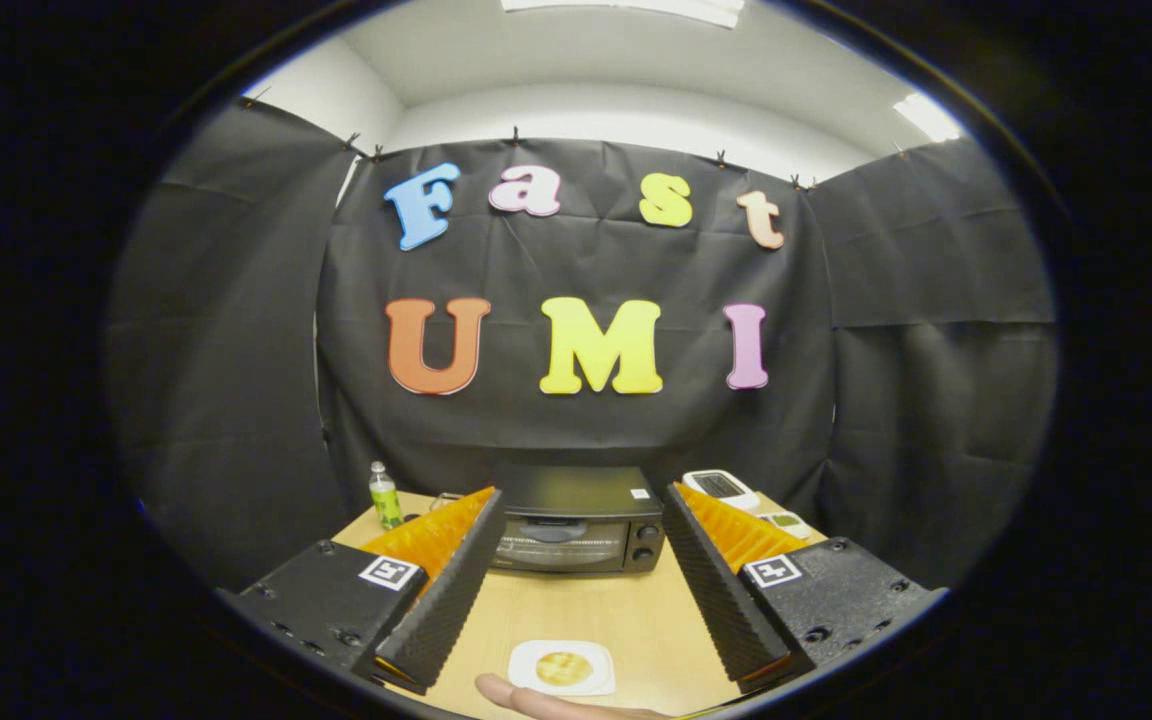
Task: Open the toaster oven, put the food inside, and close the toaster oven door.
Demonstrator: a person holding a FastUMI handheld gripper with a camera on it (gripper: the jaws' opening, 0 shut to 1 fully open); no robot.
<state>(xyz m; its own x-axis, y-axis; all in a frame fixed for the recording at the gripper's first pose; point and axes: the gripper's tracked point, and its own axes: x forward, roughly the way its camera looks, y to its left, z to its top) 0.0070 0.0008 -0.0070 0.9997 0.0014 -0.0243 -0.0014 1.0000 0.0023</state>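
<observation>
A light wooden table (626,610) is seen inside the black-draped booth. The gripper (581,512) is held above the near part of the table, its two fingers spread wide with nothing gripped between them. The left finger (451,585) and the right finger (721,590) are each faced with black ribbed padding on the inner side and orange ribbing on the outer side.

The toaster oven (576,520) is set at the far end of the table, against the cloth wall, and is framed between the fingertips and beyond them. It is black, with a glass door (546,548) that is seen shut, a handle across the top of the door, and two knobs (644,543) stacked on its right side.

The food (564,667), a round golden piece, is lying on a small white square plate (526,668) near the front edge of the table, low between the bases of the fingers and well apart from the oven. A person's hand (546,702) is seen just in front of the plate; whether it touches the plate cannot be told.

A small green bottle (384,496) is standing upright at the far left of the table, beyond the left finger. A white device (721,488) with a dark screen is lying to the right of the oven, beyond the right finger, with a second small white item (786,521) just beside it.
</observation>
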